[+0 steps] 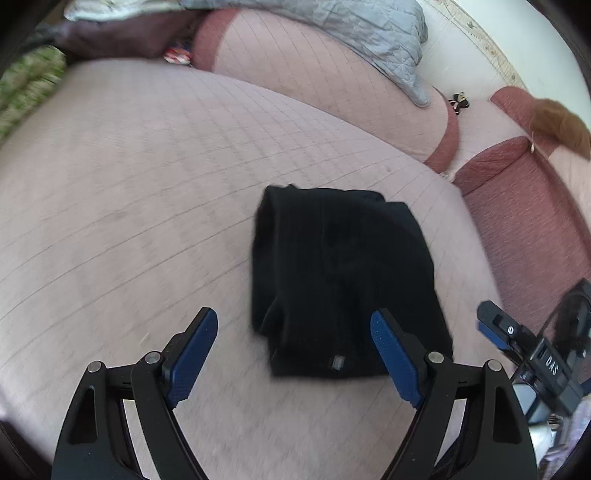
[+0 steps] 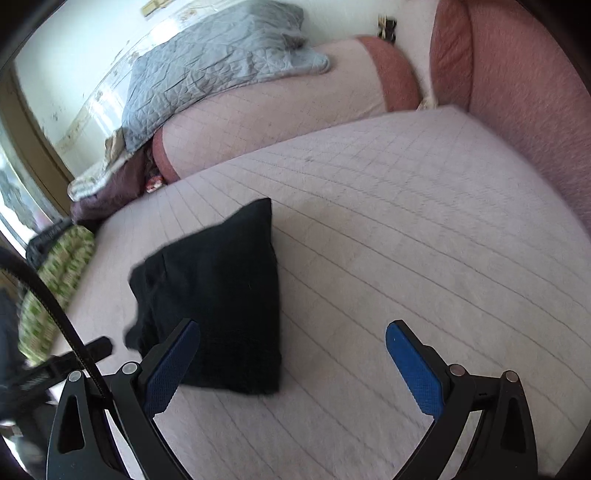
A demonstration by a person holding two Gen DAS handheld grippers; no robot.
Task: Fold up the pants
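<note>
Seen from the left wrist, the black pants (image 1: 332,280) lie folded into a compact bundle on the pale quilted sofa cover (image 1: 140,192), roughly in the middle of the seat. The left gripper (image 1: 293,332) hovers over the near edge of the bundle with its blue-padded fingers (image 1: 192,350) spread wide apart, gripping nothing; its right finger overlaps the bundle's near right corner in the picture, though the blur makes it hard to say whether it touches the cloth. A small grey tag (image 1: 338,362) shows at the near hem. At the right edge the right gripper (image 1: 491,328) comes into sight from the side, just beside the pants. Behind the seat, a grey quilted blanket (image 1: 354,33) drapes over the back cushion (image 1: 295,85), and a reddish armrest (image 1: 524,206) borders the seat on the right.

From the right wrist, the pants (image 2: 218,291) sit left of centre on the sofa cover (image 2: 406,229). The right gripper (image 2: 291,339) has its jaws open wide and holds nothing; its left finger (image 2: 170,365) overlaps the bundle's near edge. The grey blanket (image 2: 207,70) lies on the back cushion, and a green patterned cloth (image 2: 55,288) sits at the far left end of the seat. A black cable (image 2: 48,295) curves across the lower left.
</note>
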